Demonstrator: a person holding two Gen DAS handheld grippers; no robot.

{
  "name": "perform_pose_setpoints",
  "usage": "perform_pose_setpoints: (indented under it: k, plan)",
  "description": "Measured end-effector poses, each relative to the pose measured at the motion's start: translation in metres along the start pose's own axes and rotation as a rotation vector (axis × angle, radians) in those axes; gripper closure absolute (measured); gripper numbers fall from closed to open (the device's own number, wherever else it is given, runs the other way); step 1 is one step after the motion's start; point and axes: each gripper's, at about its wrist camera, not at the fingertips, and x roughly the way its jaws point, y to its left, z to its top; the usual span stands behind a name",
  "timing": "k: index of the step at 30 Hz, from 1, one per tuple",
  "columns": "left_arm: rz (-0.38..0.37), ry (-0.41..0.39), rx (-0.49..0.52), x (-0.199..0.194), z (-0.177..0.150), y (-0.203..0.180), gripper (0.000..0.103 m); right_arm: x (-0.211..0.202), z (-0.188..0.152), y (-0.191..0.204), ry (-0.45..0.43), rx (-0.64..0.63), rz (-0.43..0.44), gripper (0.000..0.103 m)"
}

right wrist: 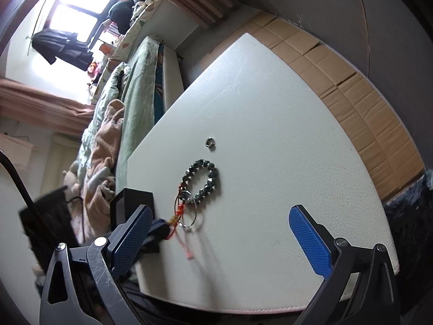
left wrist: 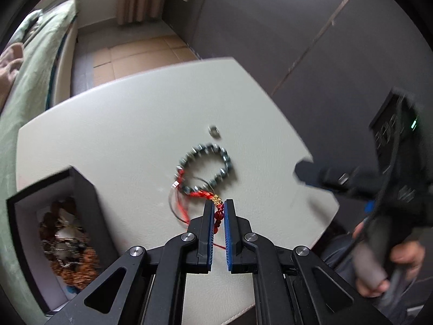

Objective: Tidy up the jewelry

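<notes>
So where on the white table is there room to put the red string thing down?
Bare patches: the wide stretch of table beyond the small ring, and the part right of the bead bracelet. It is crowded around the red cord charm in the left claw and by the black box.

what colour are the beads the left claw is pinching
Red beads on a red cord, clearest in the left wrist view.

Round faceted bead bracelet [left wrist: 207,166]: I see dark grey-green, glinting.
Knotted cord charm [left wrist: 213,203]: red with a gold bead.
Small metal ring [left wrist: 214,131]: silver.
Textured tabletop [right wrist: 270,108]: off-white.
Open square box [left wrist: 54,233]: black outside, I see pale lining.
My gripper pads [right wrist: 311,243]: blue, cross-hatched.
</notes>
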Motion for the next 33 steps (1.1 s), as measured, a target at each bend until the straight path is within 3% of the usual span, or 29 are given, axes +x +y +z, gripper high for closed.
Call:
perform_pose_setpoints:
  k: [4, 8, 15, 19, 23, 25, 30, 33]
  plan:
    - [-0.03, -0.054, -0.046, -0.022, 0.008, 0.002, 0.096, 0.013, -0.001, 0.014, 0.023, -0.046, -0.039, 0.02]
    - [-0.05, -0.098, -0.073, -0.042, 0.01, 0.012, 0.096, 0.026, -0.003, 0.024, 0.048, -0.068, -0.057, 0.025]
    - [-0.072, -0.169, -0.108, -0.07, 0.014, 0.034, 0.096, 0.056, -0.011, 0.05, 0.109, -0.13, -0.1, 0.059]
    - [-0.069, -0.189, -0.117, -0.078, 0.014, 0.042, 0.096, 0.067, -0.014, 0.062, 0.117, -0.162, -0.148, 0.062]
    - [-0.083, -0.209, -0.134, -0.088, 0.013, 0.049, 0.096, 0.077, -0.016, 0.073, 0.114, -0.202, -0.232, 0.067]
    - [-0.09, -0.221, -0.137, -0.093, 0.012, 0.051, 0.096, 0.083, -0.018, 0.076, 0.117, -0.227, -0.285, 0.077]
    - [-0.096, -0.245, -0.143, -0.103, 0.008, 0.058, 0.096, 0.089, -0.028, 0.094, 0.08, -0.343, -0.448, 0.089]
    - [-0.097, -0.254, -0.15, -0.109, 0.004, 0.063, 0.096, 0.088, -0.031, 0.098, 0.089, -0.364, -0.46, 0.098]
